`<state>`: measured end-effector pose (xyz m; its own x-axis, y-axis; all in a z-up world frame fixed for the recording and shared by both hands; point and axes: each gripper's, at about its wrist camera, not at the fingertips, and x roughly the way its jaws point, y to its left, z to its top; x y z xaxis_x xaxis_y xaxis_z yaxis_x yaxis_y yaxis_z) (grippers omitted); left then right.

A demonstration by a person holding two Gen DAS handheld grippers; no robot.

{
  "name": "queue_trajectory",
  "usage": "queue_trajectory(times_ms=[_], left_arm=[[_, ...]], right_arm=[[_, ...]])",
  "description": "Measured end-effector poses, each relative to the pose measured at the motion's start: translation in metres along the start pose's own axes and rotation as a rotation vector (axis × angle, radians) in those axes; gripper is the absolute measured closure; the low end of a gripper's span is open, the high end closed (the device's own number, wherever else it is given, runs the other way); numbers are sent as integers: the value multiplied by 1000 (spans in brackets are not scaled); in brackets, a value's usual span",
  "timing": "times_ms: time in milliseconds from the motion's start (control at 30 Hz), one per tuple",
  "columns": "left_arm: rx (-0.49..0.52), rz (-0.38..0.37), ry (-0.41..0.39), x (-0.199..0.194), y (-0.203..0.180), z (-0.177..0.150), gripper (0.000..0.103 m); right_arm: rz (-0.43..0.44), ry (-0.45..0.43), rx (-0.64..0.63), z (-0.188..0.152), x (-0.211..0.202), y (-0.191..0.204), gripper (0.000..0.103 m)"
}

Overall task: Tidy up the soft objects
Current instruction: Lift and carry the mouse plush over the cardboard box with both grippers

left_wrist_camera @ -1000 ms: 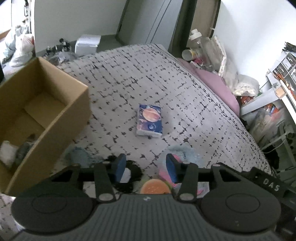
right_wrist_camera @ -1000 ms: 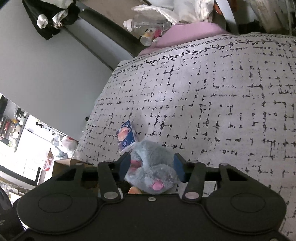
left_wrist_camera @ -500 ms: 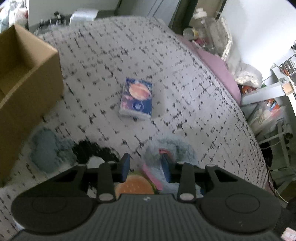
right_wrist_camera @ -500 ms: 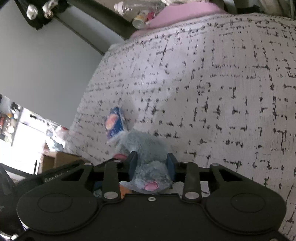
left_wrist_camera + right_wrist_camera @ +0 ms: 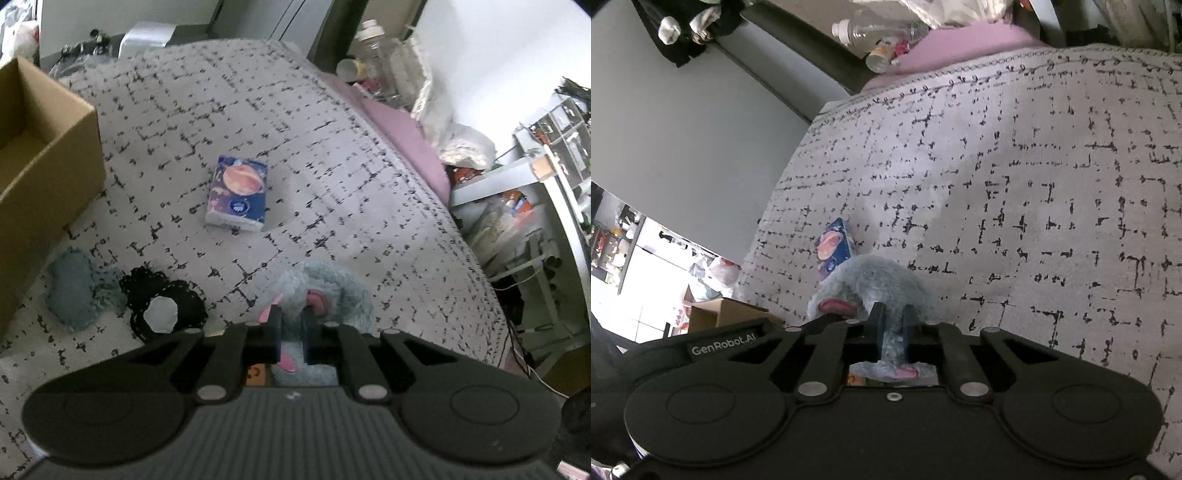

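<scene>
Both grippers are pinching the same grey plush toy (image 5: pixel 325 284), which lies on the patterned bedspread (image 5: pixel 332 155) near the front edge of the bed. The left gripper (image 5: pixel 291 332) has just been closing, and its jaws now squeeze a fold of the toy's fur beside a pink patch (an ear or a paw, hard to say which). The right gripper (image 5: pixel 892 332) has likewise just been closing, and its jaws clamp a tuft of grey fur on the toy (image 5: pixel 879 284), with only a narrow gap between them. Beyond the toy, in the middle of the bedspread, a blue tissue pack (image 5: pixel 238 195) printed with an orange planet lies flat, apart from everything else. To the left of the toy, a black lace piece (image 5: pixel 166 306) with a pale round centre lies just beside a small blue-grey fuzzy cloth (image 5: pixel 74 291), the two touching or nearly so. A cardboard box (image 5: pixel 48 158) stands open at the left edge of the bed, near the fuzzy cloth. A pink pillow (image 5: pixel 406 144) sits at the far side.
</scene>
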<state>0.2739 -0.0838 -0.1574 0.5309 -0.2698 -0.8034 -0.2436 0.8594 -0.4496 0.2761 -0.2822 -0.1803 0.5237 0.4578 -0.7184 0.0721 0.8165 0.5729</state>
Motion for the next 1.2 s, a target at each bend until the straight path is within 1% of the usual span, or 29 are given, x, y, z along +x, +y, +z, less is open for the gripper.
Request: queue_trajectory(times_ms=[400, 567, 800, 967, 1200], left_arm=[[37, -25, -75, -50, -5, 1, 94], [43, -31, -108, -71, -1, 2, 94], [41, -35, -138, -95, 6, 2, 94], [37, -38, -154, -109, 13, 3, 94], [46, -55, -170, -125, 21, 2, 97]], right_arm=[[38, -90, -32, -10, -38, 32, 94], [64, -113, -52, -14, -50, 45, 94], [87, -136, -76, -21, -64, 64, 96], [99, -150, -92, -26, -71, 77, 103], [118, -151, -122, -33, -73, 95, 103]])
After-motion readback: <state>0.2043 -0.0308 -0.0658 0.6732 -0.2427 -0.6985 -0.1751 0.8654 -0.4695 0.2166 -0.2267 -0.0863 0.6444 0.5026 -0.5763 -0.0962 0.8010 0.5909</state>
